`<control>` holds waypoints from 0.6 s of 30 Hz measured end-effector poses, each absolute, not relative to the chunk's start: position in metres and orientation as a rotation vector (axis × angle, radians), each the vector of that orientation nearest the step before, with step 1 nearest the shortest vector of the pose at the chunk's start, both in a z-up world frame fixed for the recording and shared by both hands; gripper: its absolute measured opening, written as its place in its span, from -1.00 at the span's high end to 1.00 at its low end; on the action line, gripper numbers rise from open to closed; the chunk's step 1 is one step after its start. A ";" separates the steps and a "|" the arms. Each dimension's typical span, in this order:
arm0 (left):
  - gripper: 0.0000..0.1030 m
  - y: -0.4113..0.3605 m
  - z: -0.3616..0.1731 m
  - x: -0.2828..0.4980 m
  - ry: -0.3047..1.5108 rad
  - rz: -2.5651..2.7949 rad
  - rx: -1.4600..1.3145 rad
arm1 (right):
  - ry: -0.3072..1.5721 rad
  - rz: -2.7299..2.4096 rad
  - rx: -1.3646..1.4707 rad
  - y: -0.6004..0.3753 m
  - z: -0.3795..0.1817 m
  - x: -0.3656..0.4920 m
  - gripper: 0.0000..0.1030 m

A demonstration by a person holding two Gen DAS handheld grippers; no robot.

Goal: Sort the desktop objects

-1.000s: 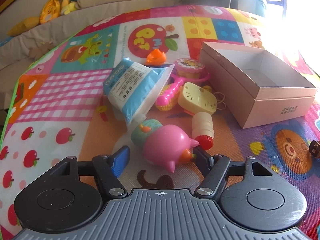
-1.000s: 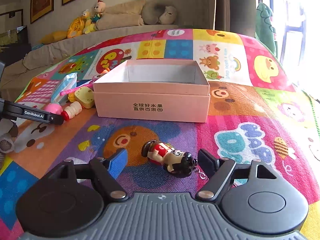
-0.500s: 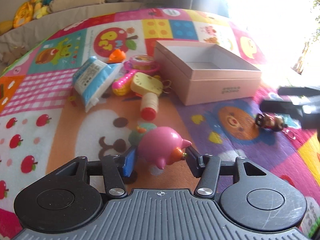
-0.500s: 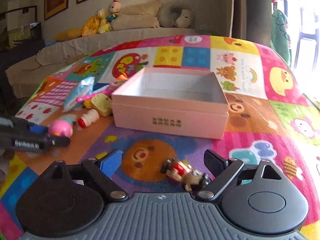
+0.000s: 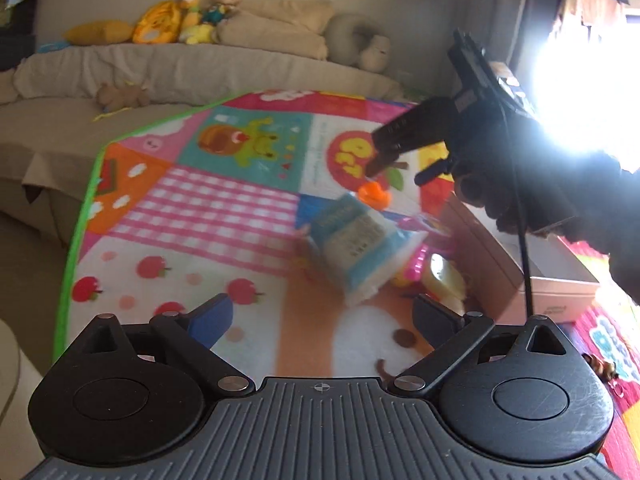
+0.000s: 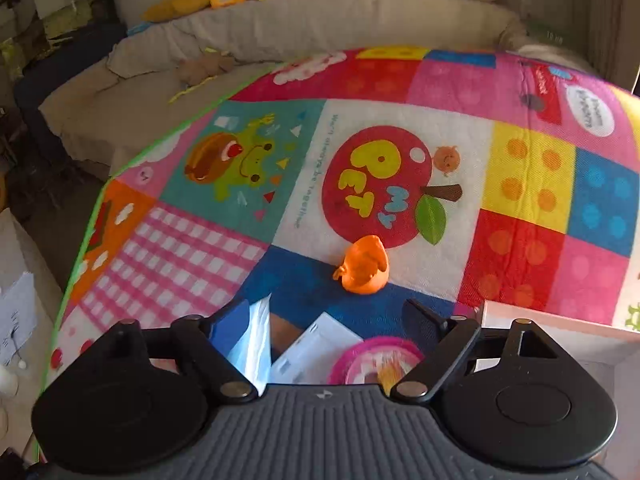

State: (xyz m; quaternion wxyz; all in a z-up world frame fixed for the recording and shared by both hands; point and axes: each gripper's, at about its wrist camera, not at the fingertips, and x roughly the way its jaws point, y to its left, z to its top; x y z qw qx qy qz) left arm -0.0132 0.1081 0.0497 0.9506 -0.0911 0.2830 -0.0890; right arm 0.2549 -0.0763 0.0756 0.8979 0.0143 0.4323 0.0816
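My left gripper (image 5: 322,314) is open and empty above the play mat. Ahead of it lie a blue-and-white tissue pack (image 5: 356,248), a pink toy and a yellow toy (image 5: 444,276), blurred. The pink cardboard box (image 5: 560,284) stands at the right. My right gripper (image 6: 324,322) is open and empty, above the tissue pack (image 6: 316,344) and a pink cup (image 6: 376,364), with an orange toy (image 6: 362,266) just ahead. In the left wrist view the right gripper (image 5: 394,148) hovers over the orange toy (image 5: 374,194).
A small figurine (image 5: 600,368) lies on the mat at the right edge. A beige sofa (image 5: 160,76) with plush toys borders the mat at the back. The box corner (image 6: 560,328) sits at the right of my right gripper.
My left gripper has let go of the pink pig toy, opened and swung left. My right gripper has left the figurine and moved over to the orange toy by the tissue pack.
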 end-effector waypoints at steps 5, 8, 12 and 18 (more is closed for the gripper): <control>-0.93 0.139 0.042 -0.011 0.592 -0.172 -0.266 | 0.995 0.015 0.001 -0.069 0.028 0.324 -0.05; -0.94 0.141 0.036 -0.012 0.594 -0.183 -0.285 | 1.021 0.032 0.019 -0.069 0.021 0.328 0.23; -0.94 0.137 0.032 -0.018 0.604 -0.201 -0.300 | 0.938 0.159 0.032 -0.072 0.055 0.277 0.25; -0.95 0.108 0.039 -0.030 0.612 -0.300 -0.281 | 0.855 0.328 0.067 -0.102 0.108 0.137 0.25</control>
